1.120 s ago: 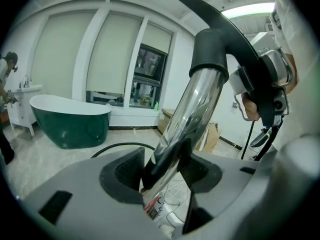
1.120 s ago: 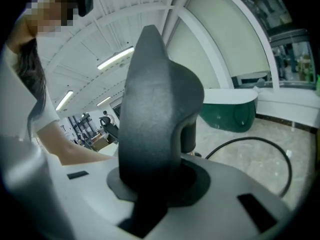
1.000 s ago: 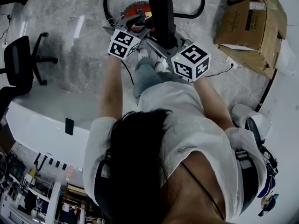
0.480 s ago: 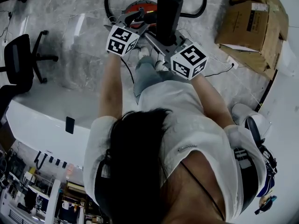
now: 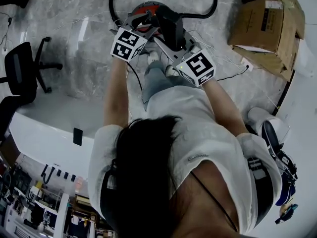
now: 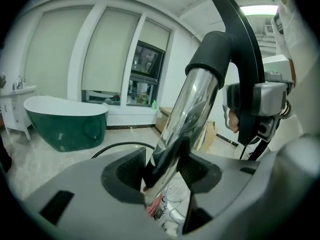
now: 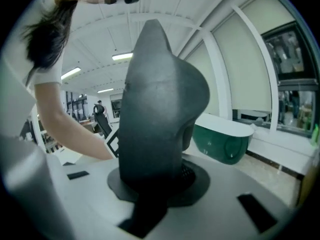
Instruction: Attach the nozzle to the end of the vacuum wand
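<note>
The black nozzle (image 5: 171, 26) is held at the top centre of the head view, just above the two marker cubes and overlapping the red vacuum cleaner (image 5: 147, 9) on the floor. In the right gripper view it fills the middle of the frame, and the right gripper (image 7: 150, 181) is seen clenched on its lower part, both jaws pressed against it. The chrome wand (image 6: 187, 119) is grasped by the left gripper (image 6: 167, 179), whose jaws are closed on the tube low in the left gripper view; from there the tube slants up to the right into a black collar (image 6: 215, 56). Whether nozzle and wand are joined cannot be told. A black hose (image 5: 200, 16) is looped round the cleaner. Cardboard boxes (image 5: 270, 24) are stacked at the upper right of the head view, and an office chair (image 5: 25, 68) is placed at its left edge. A green bathtub (image 6: 65, 126) is seen at the left of the left gripper view
</note>
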`<state>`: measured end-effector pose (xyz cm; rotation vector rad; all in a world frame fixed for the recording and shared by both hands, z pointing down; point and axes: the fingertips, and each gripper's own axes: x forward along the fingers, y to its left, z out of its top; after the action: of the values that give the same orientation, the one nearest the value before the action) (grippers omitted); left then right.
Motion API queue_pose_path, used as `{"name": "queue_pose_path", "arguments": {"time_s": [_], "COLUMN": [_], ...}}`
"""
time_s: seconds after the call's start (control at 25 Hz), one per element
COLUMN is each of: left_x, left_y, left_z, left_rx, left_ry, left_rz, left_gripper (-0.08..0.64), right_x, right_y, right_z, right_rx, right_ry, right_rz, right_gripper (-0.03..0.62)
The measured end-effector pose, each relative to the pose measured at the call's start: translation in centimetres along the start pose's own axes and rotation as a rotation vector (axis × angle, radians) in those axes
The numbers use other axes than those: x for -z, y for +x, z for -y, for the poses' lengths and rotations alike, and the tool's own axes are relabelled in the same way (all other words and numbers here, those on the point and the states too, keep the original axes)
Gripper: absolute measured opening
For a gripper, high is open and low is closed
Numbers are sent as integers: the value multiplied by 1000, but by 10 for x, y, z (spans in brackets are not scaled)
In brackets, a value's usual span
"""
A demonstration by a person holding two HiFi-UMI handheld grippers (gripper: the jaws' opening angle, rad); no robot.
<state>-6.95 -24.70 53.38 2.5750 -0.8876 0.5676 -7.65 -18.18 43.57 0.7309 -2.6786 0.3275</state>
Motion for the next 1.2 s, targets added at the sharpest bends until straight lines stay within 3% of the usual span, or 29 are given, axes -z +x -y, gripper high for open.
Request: {"name": "queue_pose_path", "arguments": {"time_s": [0.16, 0.44, 0.56, 0.68, 0.88, 1.04, 1.2], "left_x": [1, 2, 2, 2, 5, 6, 5], "left_y": [1, -1, -3, -2, 6, 9, 8], "left_z": [1, 1, -2, -5, 0, 5, 4], "left_rx": [12, 18, 11, -11, -12, 11, 24], "left_ry": [18, 39, 48, 59, 98, 107, 109], "left_rz": [-20, -31, -36, -32, -45, -60, -72], "left_gripper": [199, 195, 192, 189, 183, 183, 183], "right_x": [8, 16, 12, 9, 7, 10, 10], "right_y": [1, 2, 3, 7, 5, 0, 3], "right_z": [2, -5, -6, -5, -12, -12, -12], "right_rx": [-18, -57, -82, -40, -46, -50, -45], "right_ry": [-65, -60, -28, 17, 273, 288, 254], "right_rz": [-89, -254, -281, -286, -278, -314, -282], "right_gripper": [80, 84, 84, 84, 84, 84, 86]}}
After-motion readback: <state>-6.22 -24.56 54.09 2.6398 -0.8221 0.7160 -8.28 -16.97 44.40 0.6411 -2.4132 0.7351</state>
